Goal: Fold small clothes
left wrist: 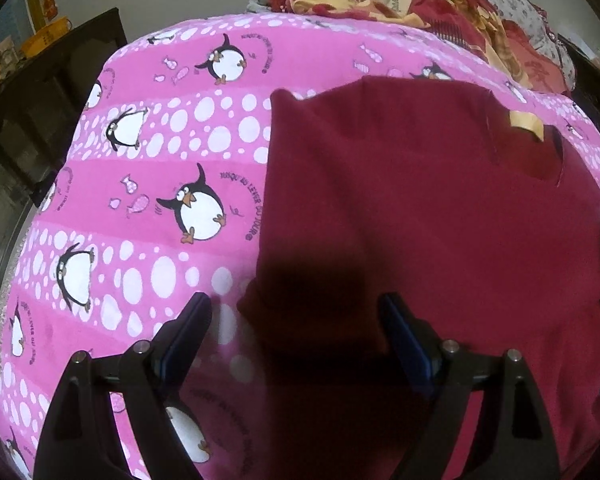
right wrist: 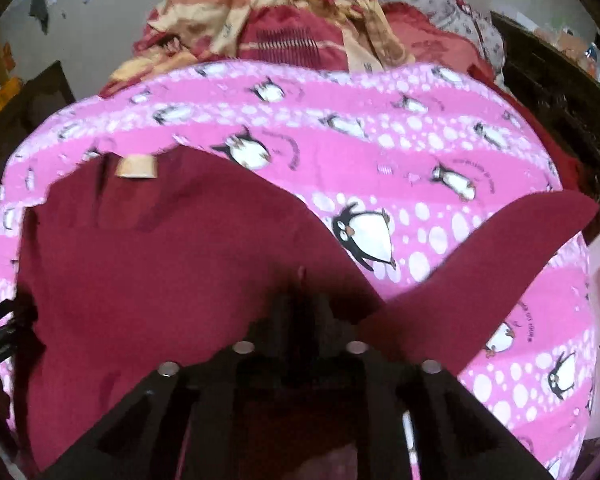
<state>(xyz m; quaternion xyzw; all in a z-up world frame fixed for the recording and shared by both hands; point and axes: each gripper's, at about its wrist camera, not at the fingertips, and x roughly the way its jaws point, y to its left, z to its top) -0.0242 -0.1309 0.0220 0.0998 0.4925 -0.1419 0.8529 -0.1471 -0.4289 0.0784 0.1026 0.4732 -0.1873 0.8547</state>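
**Maroon shirt spread on the penguin sheet**

Maroon shirt [left wrist: 420,208] lies across a pink bedsheet [left wrist: 148,152] printed with penguins and white dots, its tan neck label [right wrist: 137,166] at the far edge. One sleeve [right wrist: 496,248] stretches out to the right over the sheet. The left gripper [left wrist: 296,312] hangs just above the shirt's left edge with its jaws spread wide and nothing between them, one blue-padded finger over the sheet, the other over the cloth. The right gripper [right wrist: 300,300] has its jaws drawn close together over the shirt near the sleeve's root; whether cloth is pinched there I cannot tell. A heap of red and yellow bedding [right wrist: 284,24] sits beyond the sheet.
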